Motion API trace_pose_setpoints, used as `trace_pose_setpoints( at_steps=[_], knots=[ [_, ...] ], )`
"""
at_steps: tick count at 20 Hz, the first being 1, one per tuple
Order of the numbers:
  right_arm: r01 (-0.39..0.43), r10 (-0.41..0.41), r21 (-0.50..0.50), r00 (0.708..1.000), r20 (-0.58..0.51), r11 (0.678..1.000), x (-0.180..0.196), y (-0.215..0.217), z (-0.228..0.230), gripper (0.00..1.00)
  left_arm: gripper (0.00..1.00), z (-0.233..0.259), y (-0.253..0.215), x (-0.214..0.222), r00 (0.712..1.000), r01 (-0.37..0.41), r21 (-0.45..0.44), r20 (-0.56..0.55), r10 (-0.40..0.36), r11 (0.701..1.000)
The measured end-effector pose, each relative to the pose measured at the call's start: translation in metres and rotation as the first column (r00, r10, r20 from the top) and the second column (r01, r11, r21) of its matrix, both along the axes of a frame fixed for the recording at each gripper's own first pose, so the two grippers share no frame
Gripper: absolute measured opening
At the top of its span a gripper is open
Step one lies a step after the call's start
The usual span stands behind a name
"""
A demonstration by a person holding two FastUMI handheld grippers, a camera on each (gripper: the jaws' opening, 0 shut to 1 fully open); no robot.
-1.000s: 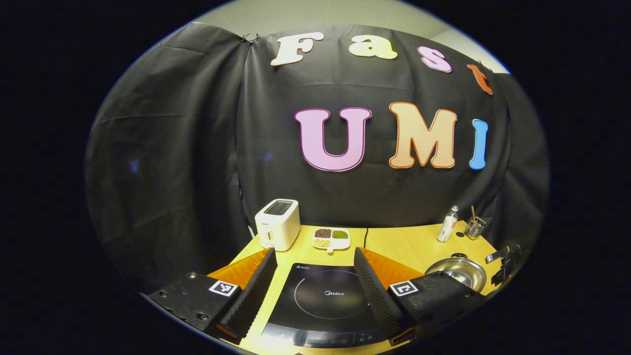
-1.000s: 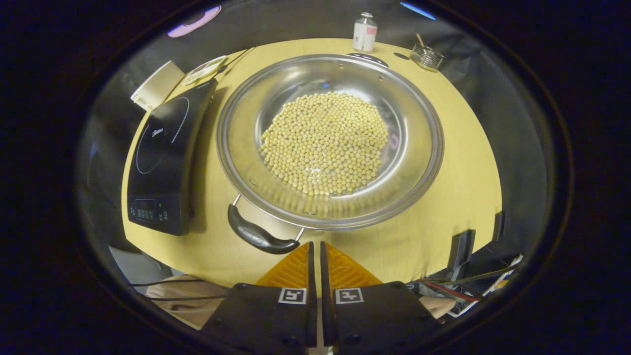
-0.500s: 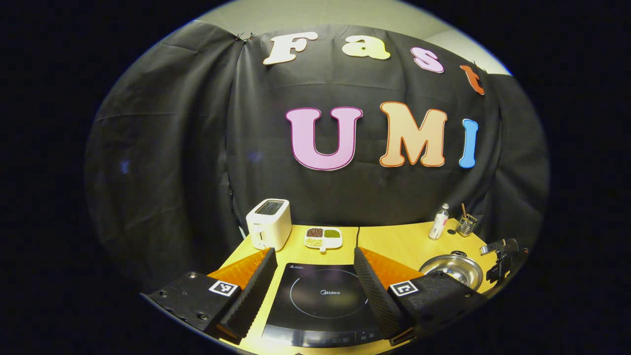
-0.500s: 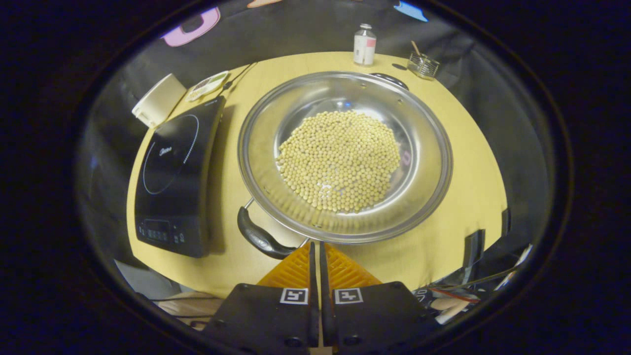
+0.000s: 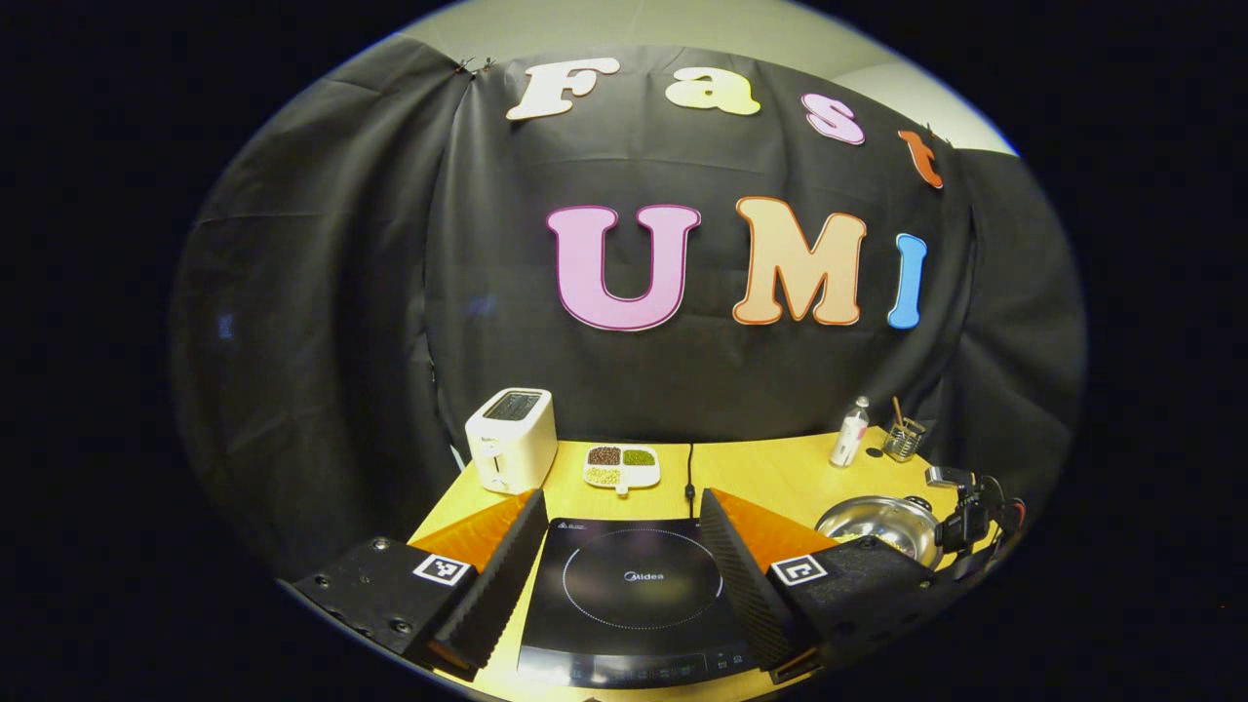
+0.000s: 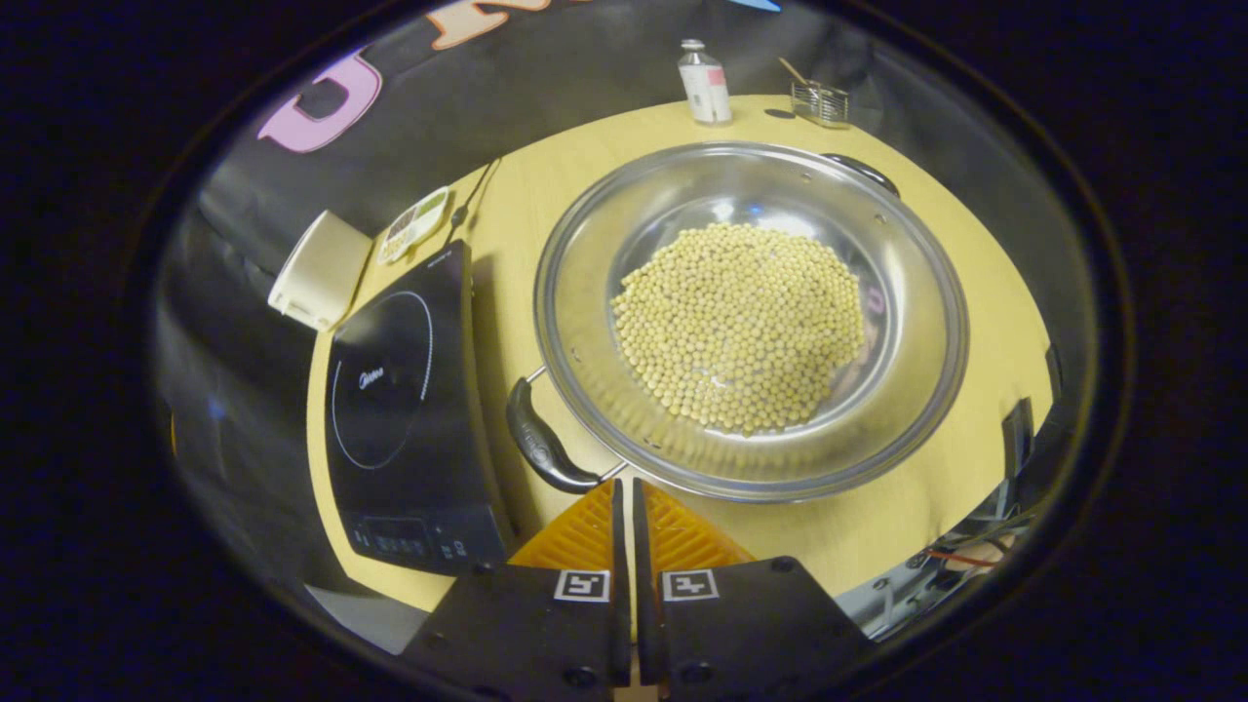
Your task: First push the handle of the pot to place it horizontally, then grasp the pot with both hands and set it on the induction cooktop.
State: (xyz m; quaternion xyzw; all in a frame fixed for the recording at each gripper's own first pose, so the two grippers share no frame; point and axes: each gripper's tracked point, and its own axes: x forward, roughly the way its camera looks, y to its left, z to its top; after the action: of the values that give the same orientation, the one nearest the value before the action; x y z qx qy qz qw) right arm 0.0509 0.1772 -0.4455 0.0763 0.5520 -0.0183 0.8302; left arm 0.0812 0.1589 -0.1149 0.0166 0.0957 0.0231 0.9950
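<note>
Meanwhile, in the left gripper view, the left gripper (image 5: 616, 546) hangs with its jaws spread wide and nothing between them, framing the induction cooktop (image 5: 632, 595) that lies on the worktop (image 5: 780, 473) directly ahead, apparently parked until the two-handed lift. Off beyond the right-hand jaw sits the pot (image 5: 877, 522), with the other gripper beside it; a toaster (image 5: 511, 439) and a divided dish (image 5: 622, 467) stand farther back.

From the right gripper view, the right gripper (image 6: 624, 497) has its jaws clenched together on nothing, forming a blunt tip suited to pushing. That tip sits just beside the near handle (image 6: 544, 447) of the pot (image 6: 751, 317), which curves off ahead of the left-hand jaw; actual contact cannot be told. The pot, holding pale beans (image 6: 741, 327), rests straight ahead on the worktop, close beside the induction cooktop (image 6: 405, 400) but not yet on it. A bottle (image 6: 704, 84) stands at the far edge.
</note>
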Motion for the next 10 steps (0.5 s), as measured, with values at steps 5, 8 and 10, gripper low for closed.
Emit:
trace_pose_setpoints(
  at_steps=[5, 8, 10],
  knots=[
    [0.065, -0.067, 0.045, 0.997, 0.041, 0.997, 0.023, 0.019, 0.002, 0.08, 0.96, -0.004, 0.003, 0.002, 1.000, 0.020, -0.005, -0.011, -0.020, 1.000],
    [0.099, -0.105, 0.098, 0.993, 0.060, 0.990, 0.041, 0.034, 0.005, 0.07, 0.96, -0.008, 0.003, 0.004, 0.999, 0.033, -0.011, -0.018, -0.034, 0.999],
    [0.110, -0.119, 0.102, 0.989, 0.086, 0.989, 0.053, 0.040, 0.010, 0.08, 0.96, -0.012, 0.002, 0.004, 0.999, 0.044, -0.011, -0.028, -0.044, 0.999]
  ],
)
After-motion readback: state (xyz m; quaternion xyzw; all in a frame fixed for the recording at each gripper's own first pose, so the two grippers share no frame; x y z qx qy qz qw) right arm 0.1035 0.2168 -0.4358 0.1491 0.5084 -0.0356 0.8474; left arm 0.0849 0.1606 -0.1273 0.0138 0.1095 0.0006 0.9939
